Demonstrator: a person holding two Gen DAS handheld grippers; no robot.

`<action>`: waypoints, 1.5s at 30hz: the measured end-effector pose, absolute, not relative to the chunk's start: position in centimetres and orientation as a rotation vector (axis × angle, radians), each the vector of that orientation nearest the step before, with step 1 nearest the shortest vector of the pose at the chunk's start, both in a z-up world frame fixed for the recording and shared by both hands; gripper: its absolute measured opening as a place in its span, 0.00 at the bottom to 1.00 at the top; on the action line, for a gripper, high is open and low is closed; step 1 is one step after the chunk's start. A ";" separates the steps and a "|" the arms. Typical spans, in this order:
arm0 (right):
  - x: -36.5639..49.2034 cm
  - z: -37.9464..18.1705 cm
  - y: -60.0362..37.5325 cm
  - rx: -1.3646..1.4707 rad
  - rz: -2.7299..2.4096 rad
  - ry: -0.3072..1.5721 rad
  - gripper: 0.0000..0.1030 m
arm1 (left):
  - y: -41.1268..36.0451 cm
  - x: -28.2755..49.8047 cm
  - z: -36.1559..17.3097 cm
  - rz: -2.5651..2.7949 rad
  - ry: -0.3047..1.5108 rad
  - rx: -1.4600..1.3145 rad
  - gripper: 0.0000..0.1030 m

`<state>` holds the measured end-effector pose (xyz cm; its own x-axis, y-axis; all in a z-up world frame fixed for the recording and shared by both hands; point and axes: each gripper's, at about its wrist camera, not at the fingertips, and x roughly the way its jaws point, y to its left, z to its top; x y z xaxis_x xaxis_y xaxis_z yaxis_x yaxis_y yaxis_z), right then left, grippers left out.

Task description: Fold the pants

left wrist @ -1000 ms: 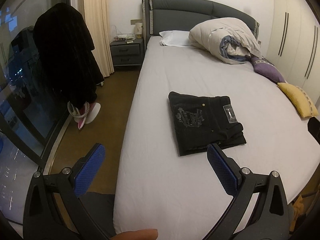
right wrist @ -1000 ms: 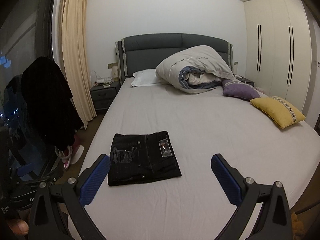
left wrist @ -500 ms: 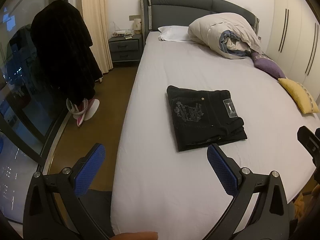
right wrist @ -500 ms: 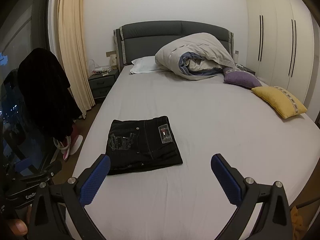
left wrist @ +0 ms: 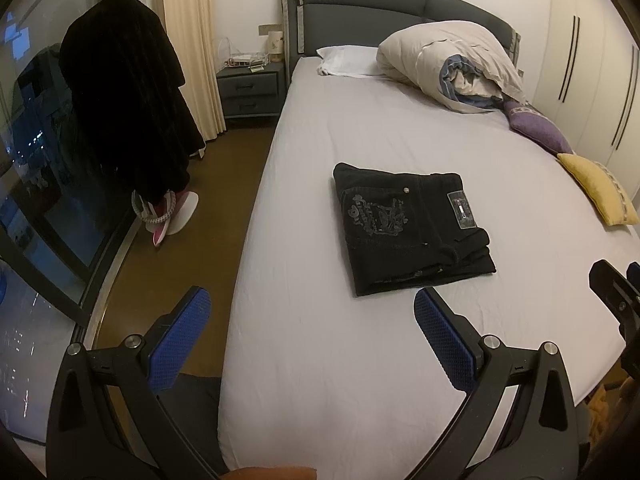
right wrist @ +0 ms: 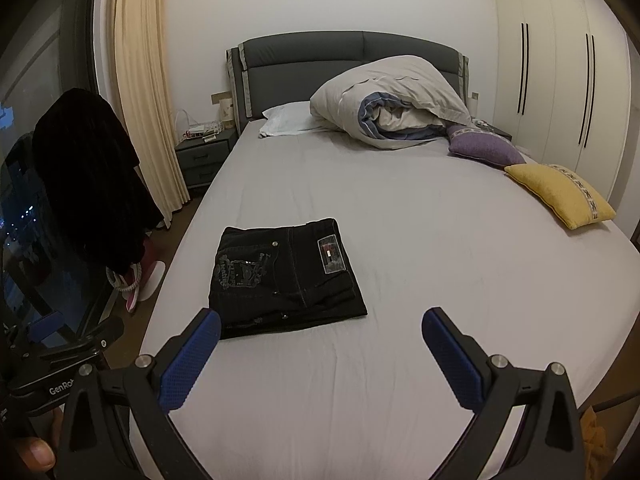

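I am looking across a wide bed [right wrist: 400,240] under a pale grey sheet, its dark padded headboard [right wrist: 344,60] against the far wall straight ahead of both tongs. White wardrobe doors [right wrist: 560,80] stand off to the right of my right gripper [right wrist: 320,344], a cream curtain [right wrist: 140,100] and dark window glass to the left of it.

Far ahead, a bunched duvet [right wrist: 392,96] and a white pillow [right wrist: 286,118] lie at the headboard; a purple cushion [right wrist: 484,148] and a yellow cushion [right wrist: 560,194] sit ahead and right. Left of my left gripper [left wrist: 308,334], a dark garment [left wrist: 128,100] hangs over the floor, beside a nightstand [left wrist: 250,88].

Both tongs are spread wide, holding nothing, above the sheet. Nothing lies between them and the black pants [left wrist: 412,232], just ahead of the left gripper's right finger. They are folded into a compact rectangle, embroidered pocket and waist patch facing up.
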<state>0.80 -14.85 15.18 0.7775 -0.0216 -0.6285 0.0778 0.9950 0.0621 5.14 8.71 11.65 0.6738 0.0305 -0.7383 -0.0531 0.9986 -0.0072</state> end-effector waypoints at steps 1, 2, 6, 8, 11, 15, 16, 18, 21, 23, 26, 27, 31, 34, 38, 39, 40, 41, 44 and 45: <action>0.8 15.2 -14.9 0.086 -0.053 0.678 1.00 | 8.7 5.1 11.6 0.047 0.830 -0.029 1.00; 0.8 15.1 -14.8 0.086 -0.052 0.679 1.00 | 8.7 5.1 11.6 0.047 0.830 -0.030 1.00; 0.7 14.9 -14.8 0.085 -0.050 0.684 1.00 | 8.7 5.1 11.6 0.047 0.831 -0.029 1.00; 0.7 14.7 -14.8 0.085 -0.048 0.687 1.00 | 8.7 5.1 11.6 0.048 0.830 -0.030 1.00; 0.8 14.6 -14.8 0.084 -0.046 0.692 1.00 | 8.6 5.2 11.4 0.047 0.833 -0.030 1.00; 0.8 14.5 -14.8 0.084 -0.045 0.693 1.00 | 8.4 5.1 11.2 0.046 0.835 -0.030 1.00; 0.8 14.4 -14.7 0.083 -0.044 0.694 1.00 | 8.3 5.1 11.1 0.045 0.835 -0.031 1.00; 0.9 14.4 -14.7 0.083 -0.044 0.695 1.00 | 8.2 5.0 11.0 0.043 0.834 -0.032 1.00; 0.8 14.2 -14.8 0.083 -0.043 0.698 1.00 | 8.1 5.1 10.8 0.039 0.836 -0.032 1.00; 0.8 14.1 -14.8 0.082 -0.041 0.701 1.00 | 8.0 5.0 10.8 0.039 0.836 -0.032 1.00; 0.8 14.1 -14.7 0.082 -0.043 0.701 1.00 | 7.9 5.1 10.6 0.037 0.836 -0.033 1.00; 0.8 14.2 -14.7 0.082 -0.042 0.701 1.00 | 7.9 5.0 10.6 0.037 0.836 -0.033 1.00; 0.8 14.0 -14.7 0.082 -0.042 0.704 1.00 | 7.8 5.0 10.6 0.038 0.836 -0.034 1.00; 0.8 13.9 -14.8 0.082 -0.041 0.705 1.00 | 7.9 5.0 10.6 0.037 0.837 -0.033 1.00; 0.7 13.7 -14.8 0.081 -0.039 0.708 1.00 | 7.7 5.0 10.4 0.036 0.837 -0.032 1.00; 0.6 13.7 -14.8 0.081 -0.038 0.707 1.00 | 7.7 5.0 10.4 0.035 0.838 -0.033 1.00; 0.7 13.8 -14.8 0.080 -0.039 0.707 1.00 | 7.6 5.0 10.4 0.035 0.838 -0.034 1.00; 0.7 13.7 -14.8 0.080 -0.039 0.708 1.00 | 7.6 5.0 10.4 0.036 0.838 -0.033 1.00; 0.5 13.5 -14.9 0.080 -0.039 0.709 1.00 | 7.6 4.9 10.3 0.033 0.839 -0.034 1.00; 0.6 13.6 -14.9 0.080 -0.039 0.709 1.00 | 7.6 4.9 10.3 0.032 0.839 -0.034 1.00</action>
